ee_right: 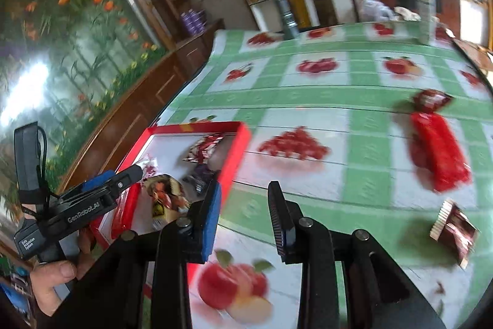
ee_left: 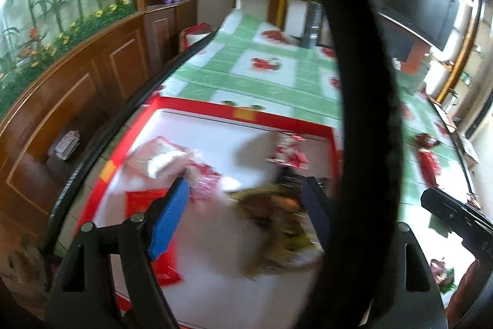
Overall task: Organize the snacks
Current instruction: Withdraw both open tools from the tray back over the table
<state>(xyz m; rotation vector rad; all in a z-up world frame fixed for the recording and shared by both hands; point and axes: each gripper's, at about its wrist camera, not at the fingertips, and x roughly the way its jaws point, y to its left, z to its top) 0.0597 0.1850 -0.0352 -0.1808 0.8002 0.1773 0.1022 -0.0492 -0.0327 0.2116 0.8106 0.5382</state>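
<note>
A red-rimmed white tray (ee_left: 246,112) lies on the table and holds several snack packets. My left gripper (ee_left: 246,205) is open above it, over a blurred brown-yellow packet (ee_left: 277,224). It also shows in the right wrist view (ee_right: 123,178) over the tray (ee_right: 243,141). My right gripper (ee_right: 245,221) is open and empty, just right of the tray. A long red packet (ee_right: 437,153), a dark red packet (ee_right: 431,99) and a small maroon packet (ee_right: 453,230) lie on the cloth to the right.
The table has a green-checked fruit cloth (ee_right: 308,100). A metal flask (ee_right: 286,14) and a bottle (ee_right: 426,11) stand at its far edge. A wooden cabinet (ee_left: 77,100) runs along the left. A black cable (ee_left: 363,113) crosses the left wrist view.
</note>
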